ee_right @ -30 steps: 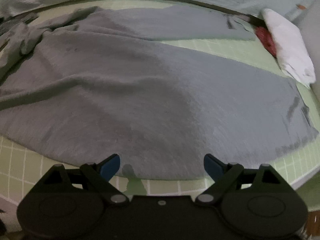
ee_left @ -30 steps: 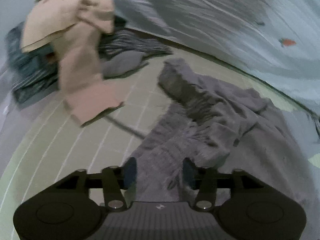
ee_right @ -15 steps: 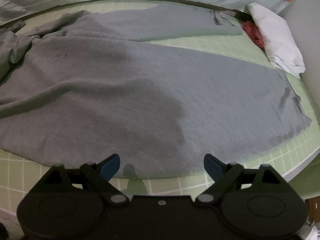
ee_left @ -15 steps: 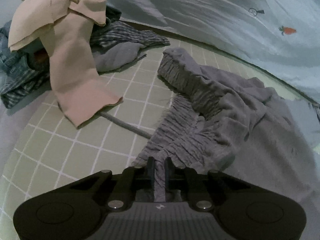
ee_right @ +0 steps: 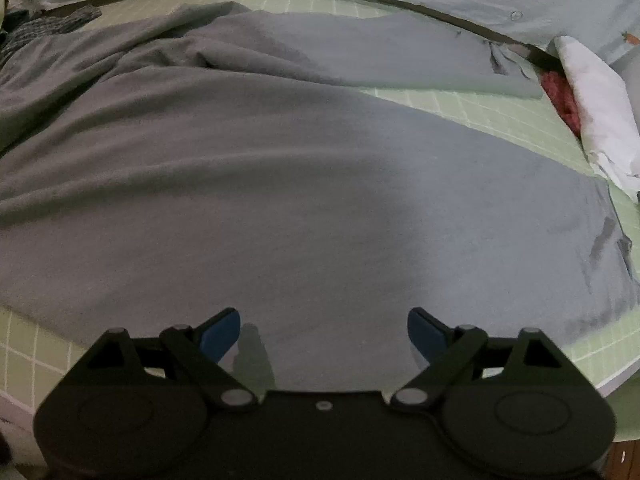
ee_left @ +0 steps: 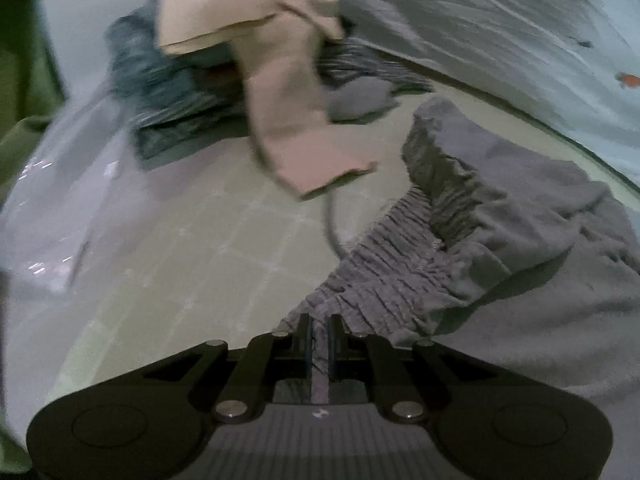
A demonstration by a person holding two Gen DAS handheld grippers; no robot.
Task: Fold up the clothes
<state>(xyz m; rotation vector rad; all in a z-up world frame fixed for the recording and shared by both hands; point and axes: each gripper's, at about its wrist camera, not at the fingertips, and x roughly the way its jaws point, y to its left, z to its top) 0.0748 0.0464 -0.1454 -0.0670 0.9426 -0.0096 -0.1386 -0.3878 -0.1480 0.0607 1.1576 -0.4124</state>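
Note:
Grey sweatpants [ee_left: 500,240] lie on a green checked mat [ee_left: 192,264]. Their gathered elastic waistband [ee_left: 384,256] runs into my left gripper [ee_left: 319,330], which is shut on its edge, a strip of grey cloth pinched between the pads. A grey drawstring [ee_left: 332,224] trails from the waistband across the mat. In the right wrist view the sweatpants [ee_right: 280,184] spread flat, both legs reaching toward the right. My right gripper [ee_right: 324,330] hovers open over the near edge of the cloth, blue pads [ee_right: 222,334] wide apart, nothing between them.
A pile of other clothes sits at the back left: a beige garment [ee_left: 280,92], a dark plaid shirt [ee_left: 160,92], a small grey piece [ee_left: 360,98]. A pale blue bedsheet [ee_left: 500,20] rises behind. A white cloth [ee_right: 600,108] and something red [ee_right: 562,100] lie at the right.
My left gripper closed on the waistband edge, then pulled it toward the near left, stretching the gathered band. The right gripper drifted slightly over the cloth and stayed open.

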